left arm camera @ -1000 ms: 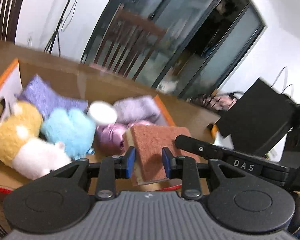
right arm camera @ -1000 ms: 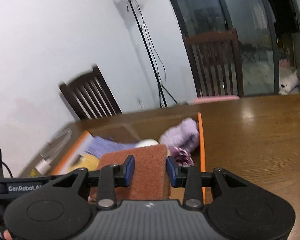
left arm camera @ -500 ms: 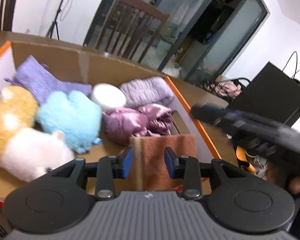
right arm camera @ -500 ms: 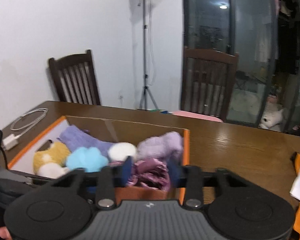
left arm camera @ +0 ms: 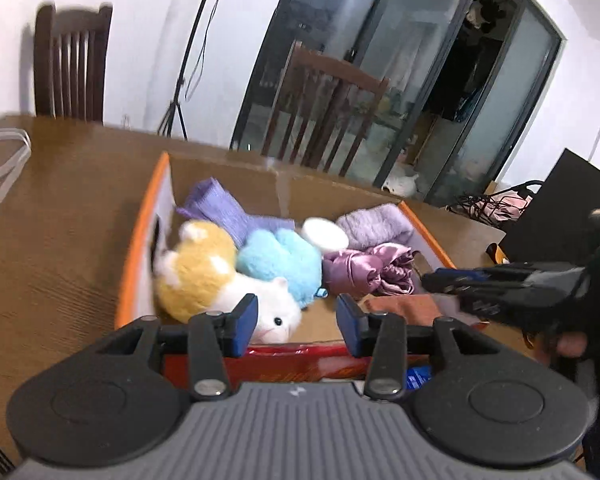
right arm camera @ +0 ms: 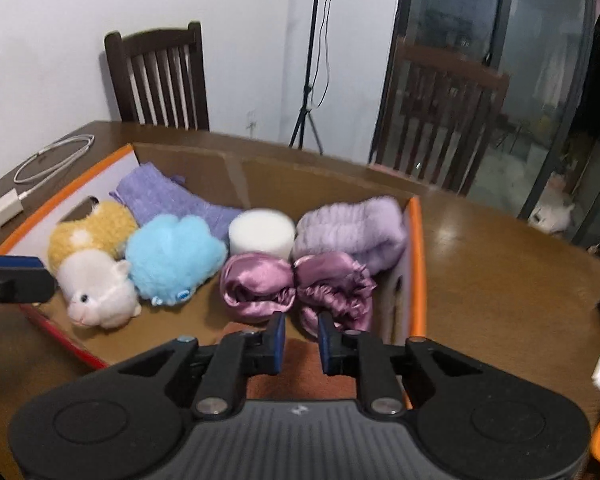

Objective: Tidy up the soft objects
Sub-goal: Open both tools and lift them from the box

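Observation:
An open cardboard box with orange edges holds soft things: a yellow-and-white plush hamster, a blue plush, a purple cloth, a white round sponge, a lilac fluffy roll and pink satin pieces. A brown scouring sponge lies on the box floor at the near right corner; it also shows in the left wrist view. My right gripper hovers just above it, jaws slightly apart and empty. My left gripper is open and empty at the box's near edge.
The box stands on a brown wooden table. A white charger and cable lie at the far left. Two dark wooden chairs stand behind the table. A black bag stands to the right.
Both grippers held the brown sponge together over the box. They have let go of it; it now lies in the box's near right corner. The left gripper has opened and pulled back.

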Demonstrator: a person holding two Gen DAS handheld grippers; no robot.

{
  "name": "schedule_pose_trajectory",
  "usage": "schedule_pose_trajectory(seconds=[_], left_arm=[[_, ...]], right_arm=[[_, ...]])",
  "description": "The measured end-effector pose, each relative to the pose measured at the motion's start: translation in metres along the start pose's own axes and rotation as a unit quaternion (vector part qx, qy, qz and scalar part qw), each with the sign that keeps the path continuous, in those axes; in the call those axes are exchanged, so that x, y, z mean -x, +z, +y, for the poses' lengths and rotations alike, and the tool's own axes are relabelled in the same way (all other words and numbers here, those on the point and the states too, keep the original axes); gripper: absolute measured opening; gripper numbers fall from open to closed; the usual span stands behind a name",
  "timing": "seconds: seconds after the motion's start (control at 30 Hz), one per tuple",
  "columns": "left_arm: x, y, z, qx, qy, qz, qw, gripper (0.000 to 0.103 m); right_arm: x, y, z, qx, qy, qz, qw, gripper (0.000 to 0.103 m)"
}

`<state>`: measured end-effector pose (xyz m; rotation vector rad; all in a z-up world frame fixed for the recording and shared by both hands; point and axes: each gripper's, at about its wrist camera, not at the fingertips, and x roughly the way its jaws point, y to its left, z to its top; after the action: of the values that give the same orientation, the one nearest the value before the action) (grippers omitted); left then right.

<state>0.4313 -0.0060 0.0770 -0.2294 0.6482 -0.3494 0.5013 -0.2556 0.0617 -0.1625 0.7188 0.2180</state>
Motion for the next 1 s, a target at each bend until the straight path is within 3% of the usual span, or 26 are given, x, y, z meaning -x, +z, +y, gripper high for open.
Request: schedule_pose_trajectory(seconds=[0.2,0.33,0.53,0.7,0.87,1.0], left_arm=[[0.076,-0.006,-0.017,-0.068,0.017,-0.055,0.9960,0.062],[0.111,-0.018,-0.032,-0.091,0.032,-0.080,0.9921,0.072],[0.148,-0.048,-0.055,-0.129,0.044,-0.121,0.9833,0.092],[0.177,-0.119,-0.064,-0.123,0.068,-0.126,0.9820,0.097],[0.199,-0.194,-0.075,-0.142,0.096,-0.111,0.9789,0.101],[0.202,-0.221,-0.076,-0.152,0.111,-0.087,0.9783,0.102]], right_arm=[[0.095,0.002,0.001,0.010,-0.006,-0.071,0.997,0.027],[0.140,-0.010,0.010,0.019,0.003,-0.103,0.995,0.049],[0.189,-0.035,0.028,0.027,0.014,-0.144,0.989,0.056],[0.219,-0.105,0.043,0.000,0.058,-0.172,0.983,0.067],[0.235,-0.192,0.057,-0.005,0.063,-0.145,0.987,0.069],[0.244,-0.243,0.053,-0.017,0.077,-0.140,0.987,0.078]])
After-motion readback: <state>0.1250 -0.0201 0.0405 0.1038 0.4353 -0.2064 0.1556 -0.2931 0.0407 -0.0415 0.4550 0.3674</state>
